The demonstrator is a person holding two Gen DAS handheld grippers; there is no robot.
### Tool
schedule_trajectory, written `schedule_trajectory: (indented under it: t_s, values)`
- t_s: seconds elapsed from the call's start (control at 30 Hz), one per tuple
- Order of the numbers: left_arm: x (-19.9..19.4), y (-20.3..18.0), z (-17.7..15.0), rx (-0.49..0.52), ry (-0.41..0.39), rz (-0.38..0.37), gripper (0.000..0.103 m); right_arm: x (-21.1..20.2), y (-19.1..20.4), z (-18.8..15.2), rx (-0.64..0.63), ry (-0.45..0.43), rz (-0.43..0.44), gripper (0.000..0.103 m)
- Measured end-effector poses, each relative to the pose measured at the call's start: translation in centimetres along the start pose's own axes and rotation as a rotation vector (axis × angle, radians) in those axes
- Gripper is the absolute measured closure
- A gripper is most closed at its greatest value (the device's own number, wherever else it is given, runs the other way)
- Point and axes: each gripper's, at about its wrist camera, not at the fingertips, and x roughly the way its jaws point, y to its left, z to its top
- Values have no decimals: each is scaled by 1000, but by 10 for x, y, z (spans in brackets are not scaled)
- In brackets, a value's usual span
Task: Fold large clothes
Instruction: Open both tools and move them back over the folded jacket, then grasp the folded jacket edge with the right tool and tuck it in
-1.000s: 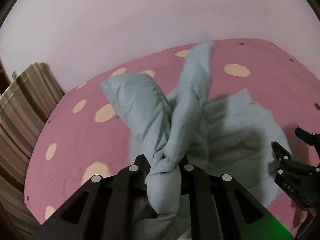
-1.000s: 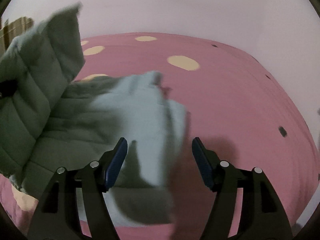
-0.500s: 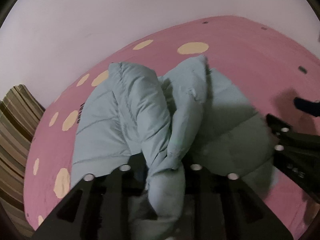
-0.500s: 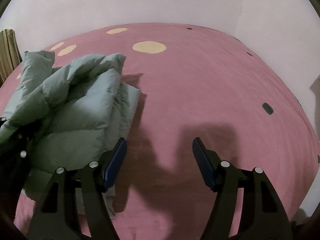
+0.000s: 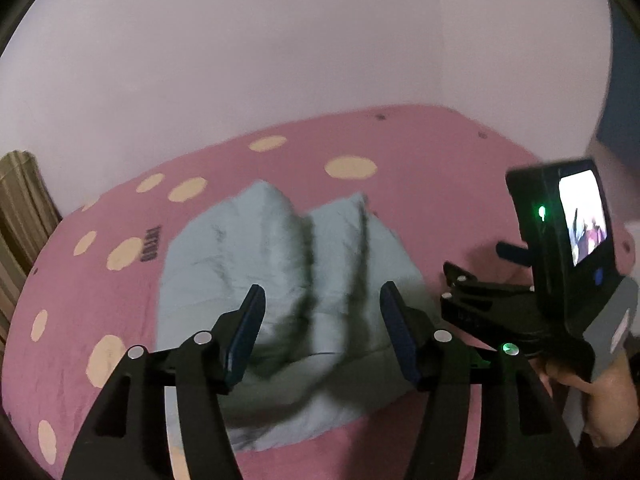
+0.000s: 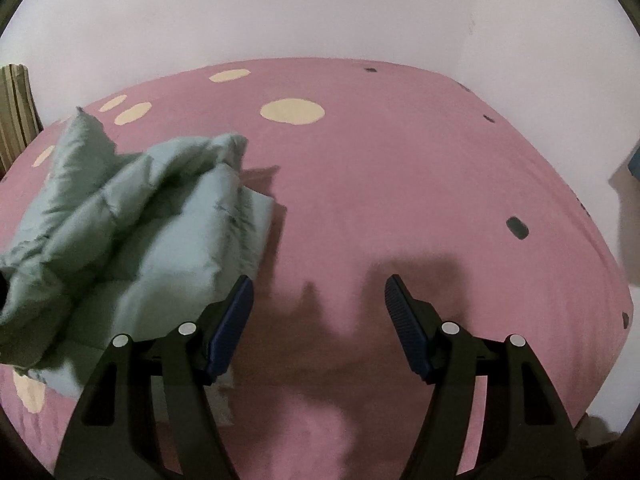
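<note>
Jacket, pale green and puffy, lies bunched on the pink bed, dead ahead at 12 o'clock of the left gripper, nearer. Right gripper has it at 10 o'clock. Both fingers spread wide, empty.

Pale green quilted jacket bunched, roughly folded, lying on bedspread.
</note>
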Motion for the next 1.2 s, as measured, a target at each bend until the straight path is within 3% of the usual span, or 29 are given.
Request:
schedule_trajectory:
  t_s: [0.1, 0.13, 0.2, 0.3, 0.5, 0.77, 0.8, 0.83, 0.93, 1.2]
  values:
    - [-15, 34, 2, -66, -46, 68, 43, -11, 11, 8, -17, -23, 15, 35]
    - [-18, 43, 3, -81, -55, 93, 38, -17, 16, 12, -21, -35, 26, 35]
    - [-18, 72, 0, -119, -72, 191, 36, -23, 26, 18, -25, -48, 54, 35]
    - [-8, 110, -9, -178, -52, 281, 36, -32, 46, 30, -32, -66, 114, 27]
    - [20, 146, -32, -260, 20, 305, 36, -31, 96, 49, -58, -42, 234, 22]
    - [43, 156, -47, -285, 63, 251, 36, 0, 133, 44, -101, 69, 229, 23]
    - [46, 155, -48, -282, 66, 239, 36, 3, 133, 43, -93, 84, 249, 36]
    - [48, 154, -49, -280, 67, 229, 36, 5, 133, 42, -86, 95, 265, 59]
    - [51, 150, -48, -279, 69, 193, 36, 6, 137, 43, -97, 125, 319, 90]
    - [51, 139, -37, -280, 63, 107, 36, -3, 103, 53, -99, 62, 242, 96]
